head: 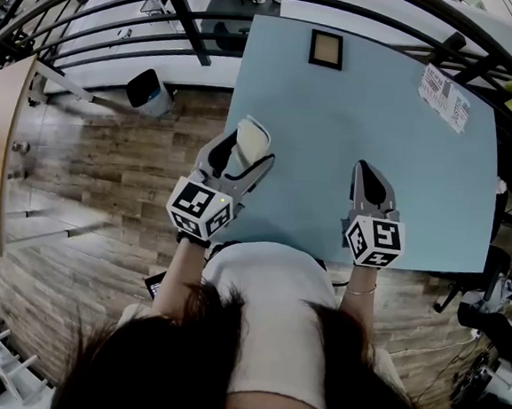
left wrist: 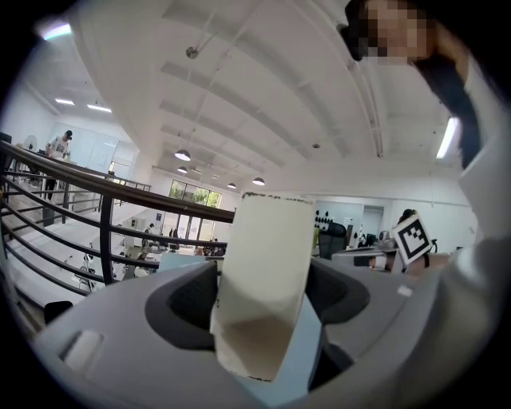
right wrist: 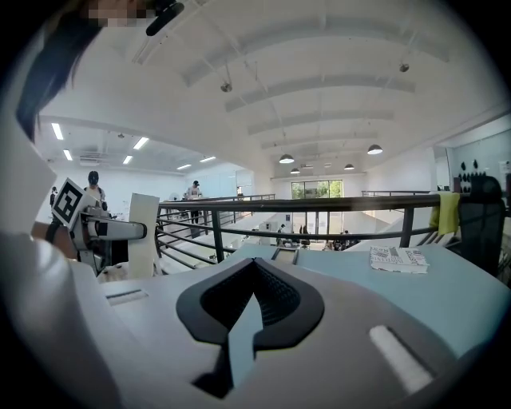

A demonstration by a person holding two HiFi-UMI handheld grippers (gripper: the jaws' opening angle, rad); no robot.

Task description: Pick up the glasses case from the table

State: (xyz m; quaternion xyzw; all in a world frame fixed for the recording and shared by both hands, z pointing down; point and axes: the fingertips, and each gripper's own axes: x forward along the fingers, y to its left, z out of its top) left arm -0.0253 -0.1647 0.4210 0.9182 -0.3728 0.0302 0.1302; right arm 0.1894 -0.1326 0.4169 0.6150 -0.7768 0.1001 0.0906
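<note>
Glasses case (head: pixel 251 142), cream: centre-left of frame, clamped between the fingers of the left gripper (head: pixel 245 158), at the left edge of the pale blue worktop (head: pixel 335 117). Right gripper (head: pixel 366 177): lower centre-right, fingers together, empty. Upper worktop: dark frame (head: pixel 326 49), printed packet (head: pixel 444 96).

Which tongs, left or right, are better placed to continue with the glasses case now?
Left. The left tongs already grip the cream glasses case between their jaws; the right tongs are closed and empty above the table.
</note>
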